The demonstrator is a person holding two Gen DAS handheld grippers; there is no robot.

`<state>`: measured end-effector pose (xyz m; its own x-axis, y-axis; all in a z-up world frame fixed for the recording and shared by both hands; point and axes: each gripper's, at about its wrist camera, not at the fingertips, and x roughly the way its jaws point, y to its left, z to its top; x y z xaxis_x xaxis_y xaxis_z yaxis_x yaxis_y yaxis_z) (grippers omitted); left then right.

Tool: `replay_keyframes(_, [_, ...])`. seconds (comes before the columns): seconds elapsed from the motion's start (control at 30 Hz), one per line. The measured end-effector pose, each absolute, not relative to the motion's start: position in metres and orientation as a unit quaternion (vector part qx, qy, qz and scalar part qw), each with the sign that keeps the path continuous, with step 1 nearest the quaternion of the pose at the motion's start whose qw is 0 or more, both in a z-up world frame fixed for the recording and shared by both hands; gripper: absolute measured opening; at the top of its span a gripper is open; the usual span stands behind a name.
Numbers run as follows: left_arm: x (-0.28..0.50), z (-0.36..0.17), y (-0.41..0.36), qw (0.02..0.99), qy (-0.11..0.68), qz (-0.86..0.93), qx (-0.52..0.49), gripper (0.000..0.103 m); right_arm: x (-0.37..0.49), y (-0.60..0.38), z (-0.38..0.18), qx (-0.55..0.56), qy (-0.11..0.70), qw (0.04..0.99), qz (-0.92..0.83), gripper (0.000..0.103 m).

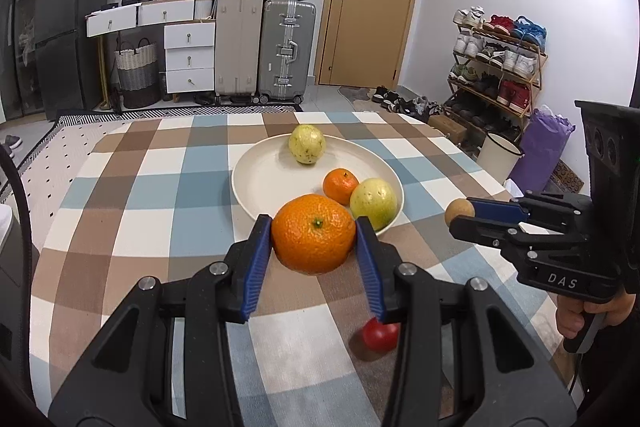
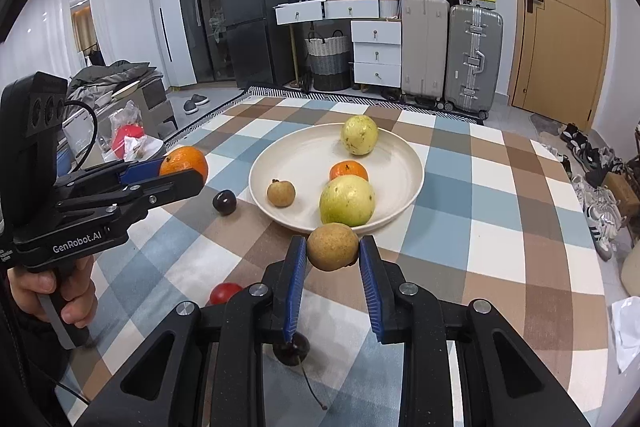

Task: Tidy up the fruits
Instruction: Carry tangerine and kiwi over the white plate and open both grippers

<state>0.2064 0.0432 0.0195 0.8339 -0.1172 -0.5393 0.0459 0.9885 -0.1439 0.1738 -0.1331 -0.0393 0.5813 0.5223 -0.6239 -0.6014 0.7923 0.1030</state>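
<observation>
My left gripper is shut on a large orange, held above the checked tablecloth just short of the cream plate. My right gripper is shut on a small brown longan, close to the plate's near rim. On the plate lie two yellow-green guavas, a small tangerine and another longan. In the left wrist view the right gripper shows at the right with its longan.
Loose on the cloth lie a red cherry, a dark cherry left of the plate and another dark one with a stem under my right fingers. Suitcases, drawers and a shoe rack stand beyond the table's far edge.
</observation>
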Motion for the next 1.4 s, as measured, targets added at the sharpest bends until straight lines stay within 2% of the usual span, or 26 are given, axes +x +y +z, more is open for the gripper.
replay_keyframes(0.7, [0.267, 0.015, 0.043, 0.958, 0.277, -0.039, -0.054, 0.039, 0.22, -0.123, -0.035, -0.028, 0.325, 0.893, 0.31, 0.027])
replay_keyframes(1.4, [0.309, -0.019, 0.052, 0.954, 0.291, -0.028, -0.063, 0.039, 0.267, -0.117, -0.058, 0.007, 0.349, 0.896, 0.276, 0.027])
